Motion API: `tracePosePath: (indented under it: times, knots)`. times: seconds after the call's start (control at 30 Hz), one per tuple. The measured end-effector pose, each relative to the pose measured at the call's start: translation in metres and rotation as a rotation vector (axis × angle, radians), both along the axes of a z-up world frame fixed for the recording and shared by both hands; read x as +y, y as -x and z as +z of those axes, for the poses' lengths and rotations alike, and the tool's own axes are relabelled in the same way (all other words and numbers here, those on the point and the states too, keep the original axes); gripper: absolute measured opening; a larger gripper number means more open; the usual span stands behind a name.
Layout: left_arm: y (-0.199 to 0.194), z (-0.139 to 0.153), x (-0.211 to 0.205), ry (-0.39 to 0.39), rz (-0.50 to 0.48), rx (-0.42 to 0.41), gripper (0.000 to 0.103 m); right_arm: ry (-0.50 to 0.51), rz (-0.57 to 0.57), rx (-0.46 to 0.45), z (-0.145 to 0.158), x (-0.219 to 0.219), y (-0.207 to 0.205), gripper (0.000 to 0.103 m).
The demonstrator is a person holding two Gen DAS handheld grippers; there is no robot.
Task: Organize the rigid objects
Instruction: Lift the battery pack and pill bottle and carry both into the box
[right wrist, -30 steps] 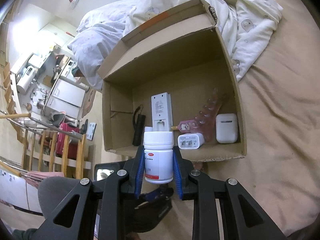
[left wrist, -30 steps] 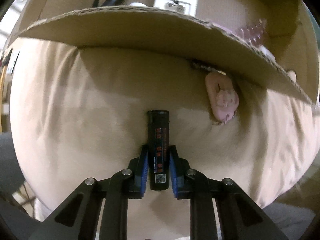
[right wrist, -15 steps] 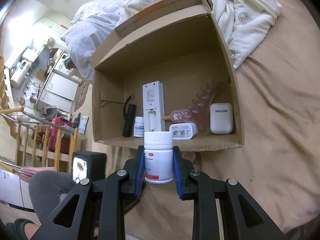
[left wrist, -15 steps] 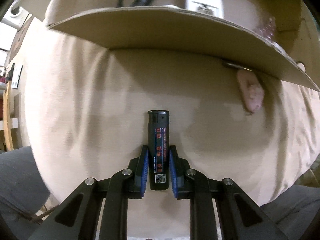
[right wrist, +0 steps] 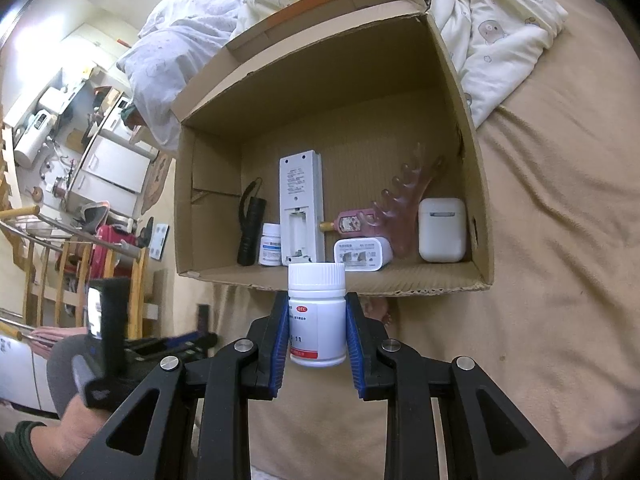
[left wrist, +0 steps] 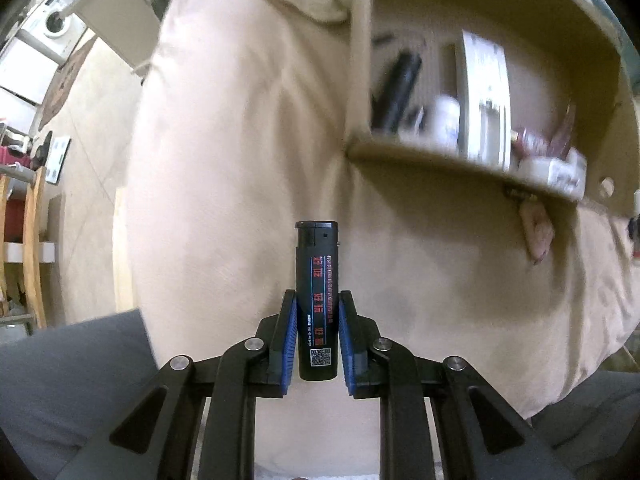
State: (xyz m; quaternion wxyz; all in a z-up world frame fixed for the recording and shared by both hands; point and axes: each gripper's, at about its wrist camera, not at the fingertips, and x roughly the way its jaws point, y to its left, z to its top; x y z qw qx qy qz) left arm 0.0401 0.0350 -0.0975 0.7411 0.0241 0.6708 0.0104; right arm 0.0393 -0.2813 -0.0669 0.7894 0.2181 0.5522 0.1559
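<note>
Two things are in hand at once, both on their way to the cardboard box (right wrist: 460,128) that sits on the bed (right wrist: 560,240), near its foot-side edge; the left gripper (left wrist: 317,334) has its fingers (left wrist: 289,332) clamped on a black lighter (left wrist: 317,300), held upright by its lower half, above the tan bedcover and to the left of the box's near-left corner; the right gripper (right wrist: 317,334) has its fingers (right wrist: 281,336) pressed on the sides of a white pill bottle (right wrist: 317,314), cap up, just short of the box's near wall.

Inside the box, ranged along the near wall from left to right, stand or lie a black torch (right wrist: 250,228), a small white bottle (right wrist: 271,245), a white remote (right wrist: 301,208) with its battery bay open, a white charger (right wrist: 362,255), a pink comb-like massager (right wrist: 400,208) and a white earbud case (right wrist: 442,235); a pink object (left wrist: 538,236) lies on the bed just outside the near wall, partly under it.

The step in hand looks like carrying to the box, not yet placing; the next move, as I judge it, calls for lifting each item over the near wall and setting it into bare floor, most of which lies toward the far wall and the left corner; the left view is blurred, so the gap beside the torch is hard to judge; the bottle should go down upright, clear of the remote, before its fingers let go.
</note>
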Motion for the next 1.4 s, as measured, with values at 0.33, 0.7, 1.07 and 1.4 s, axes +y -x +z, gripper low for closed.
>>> tracePosePath:
  times: [0.33, 0.7, 1.07, 1.4]
  knots:
    - [-0.014, 0.065, -0.032, 0.045, -0.016, -0.176, 0.017, 0.009, -0.026, -0.051, 0.012, -0.002, -0.007, 0.028]
    - [-0.058, 0.081, -0.111, 0.041, -0.115, -0.290, 0.017, 0.047, -0.018, -0.099, 0.023, 0.001, -0.043, 0.028]
    - [-0.101, 0.067, -0.147, 0.031, -0.167, -0.295, 0.017, 0.102, -0.021, -0.092, 0.016, -0.004, -0.076, 0.028]
    - [-0.115, 0.029, -0.158, 0.010, -0.168, -0.316, 0.017, 0.127, -0.005, -0.032, -0.010, 0.007, -0.087, 0.028]
